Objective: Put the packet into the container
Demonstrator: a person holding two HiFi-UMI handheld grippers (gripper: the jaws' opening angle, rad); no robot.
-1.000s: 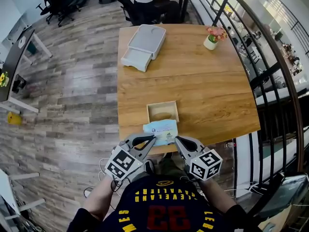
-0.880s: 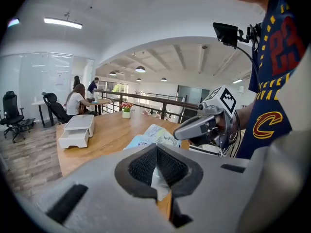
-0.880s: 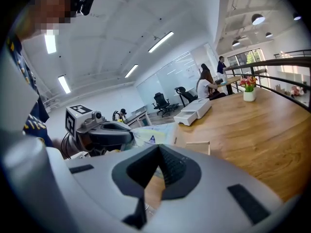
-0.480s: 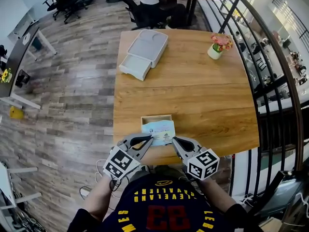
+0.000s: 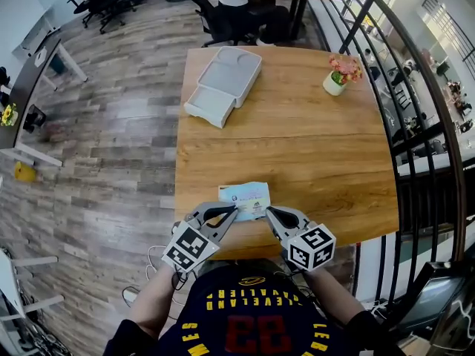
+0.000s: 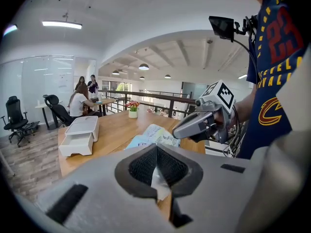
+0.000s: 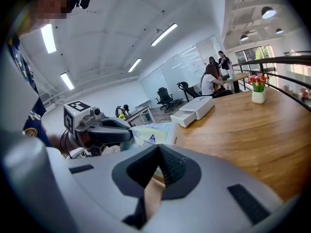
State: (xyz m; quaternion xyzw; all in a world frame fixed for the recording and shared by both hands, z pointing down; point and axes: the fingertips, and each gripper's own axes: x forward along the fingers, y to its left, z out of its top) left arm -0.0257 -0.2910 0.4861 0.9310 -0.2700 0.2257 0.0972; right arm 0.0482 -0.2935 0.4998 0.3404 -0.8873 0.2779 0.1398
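Packet [image 5: 245, 198] hovers over the table's [image 5: 312, 147] near edge, held flat by 2 grippers. The left gripper [image 5: 234, 211] is clamped on its left corner and the right gripper [image 5: 269, 212] on its right, probably to keep it level. No container shows.

You are holding a packet [image 5: 245, 200] of glossy, crinkly printed film. Its thin edge is showing white and slightly translucent between the rough, black, woven-looking pads [image 6: 141, 166] of your left tongs [image 5: 234, 212]. Your right tongs [image 5: 269, 212] are wearing the same matt grey moulded plastic shell and dark textured pads [image 7: 172, 166]. The bench [image 5: 297, 139] is showing smooth, warm wood with a satin sheen and clear grain. The drawer box [image 5: 223, 84] is looking like matt pale grey plastic. The floor [image 5: 111, 124] is showing grey, weathered-look wood planks. The railing [image 7: 282, 60] is looking like dark painted metal.
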